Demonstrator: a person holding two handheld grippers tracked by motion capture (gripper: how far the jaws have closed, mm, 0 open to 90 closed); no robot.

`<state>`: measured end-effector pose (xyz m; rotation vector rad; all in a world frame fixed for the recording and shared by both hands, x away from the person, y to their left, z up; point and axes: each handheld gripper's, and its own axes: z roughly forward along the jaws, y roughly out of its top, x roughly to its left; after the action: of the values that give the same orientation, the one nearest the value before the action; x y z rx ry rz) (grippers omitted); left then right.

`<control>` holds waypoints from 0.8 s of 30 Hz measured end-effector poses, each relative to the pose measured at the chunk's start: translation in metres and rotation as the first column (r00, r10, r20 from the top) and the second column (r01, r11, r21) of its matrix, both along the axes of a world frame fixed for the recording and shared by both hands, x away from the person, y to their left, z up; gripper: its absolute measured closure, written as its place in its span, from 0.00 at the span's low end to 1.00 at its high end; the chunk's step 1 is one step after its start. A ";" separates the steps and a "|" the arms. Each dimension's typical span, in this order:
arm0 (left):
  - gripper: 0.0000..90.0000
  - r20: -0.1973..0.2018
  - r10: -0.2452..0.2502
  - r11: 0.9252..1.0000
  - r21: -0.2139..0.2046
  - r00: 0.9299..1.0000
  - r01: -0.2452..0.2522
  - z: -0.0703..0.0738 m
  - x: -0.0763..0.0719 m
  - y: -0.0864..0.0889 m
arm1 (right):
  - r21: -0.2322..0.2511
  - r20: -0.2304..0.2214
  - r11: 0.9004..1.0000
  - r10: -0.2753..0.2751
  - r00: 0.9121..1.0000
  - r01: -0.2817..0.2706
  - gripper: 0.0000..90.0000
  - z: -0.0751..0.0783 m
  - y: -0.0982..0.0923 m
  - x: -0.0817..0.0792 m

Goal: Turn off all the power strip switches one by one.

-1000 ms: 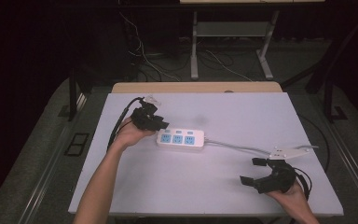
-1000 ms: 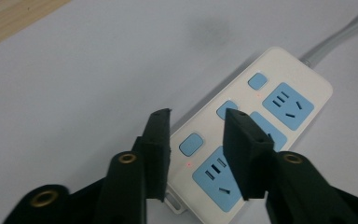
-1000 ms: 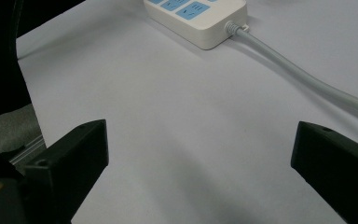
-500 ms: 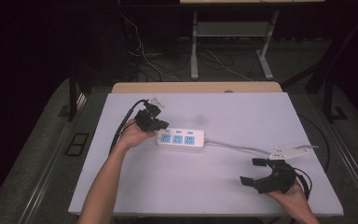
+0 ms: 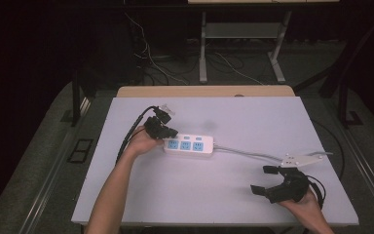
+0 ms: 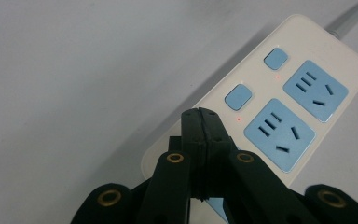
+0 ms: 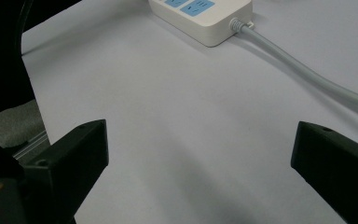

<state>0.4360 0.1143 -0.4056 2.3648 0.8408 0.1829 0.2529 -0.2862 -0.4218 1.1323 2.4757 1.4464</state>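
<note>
A white power strip (image 5: 189,145) with blue sockets lies at the table's middle left, and its grey cable (image 5: 248,153) runs off to the right. My left gripper (image 5: 171,132) is shut with nothing between its jaws. In the left gripper view its joined tips (image 6: 200,116) sit over the strip (image 6: 307,93) near its end, just below a blue switch (image 6: 239,97) with a small red light beside it. A second blue switch (image 6: 276,59) lies farther along. My right gripper (image 5: 265,180) rests open near the front right corner, its jaws wide apart over bare table (image 7: 200,135).
The white table (image 5: 224,204) ends in a wooden strip (image 5: 204,91) at the far side. Beyond it are metal desk legs (image 5: 203,48) and loose wires on the dark floor. The strip's cable (image 7: 307,74) crosses ahead of the right gripper.
My left hand has sunk a little toward the strip's left end. The right hand has kept still.
</note>
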 end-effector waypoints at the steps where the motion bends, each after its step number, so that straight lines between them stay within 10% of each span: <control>1: 0.99 0.005 0.002 1.000 0.004 1.000 -0.002 -0.001 0.000 -0.001 | 0.000 0.001 1.000 0.003 1.000 -0.003 0.04 0.000 0.000 0.000; 24: 1.00 -0.034 0.016 1.000 -0.023 0.999 -0.017 -0.003 0.003 0.003 | -0.008 0.003 1.000 0.013 1.000 -0.013 0.04 0.000 0.000 0.000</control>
<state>0.4393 0.1177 -0.4089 2.3461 0.8737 0.1397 0.2531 -0.2861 -0.4220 1.1129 2.4893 1.4392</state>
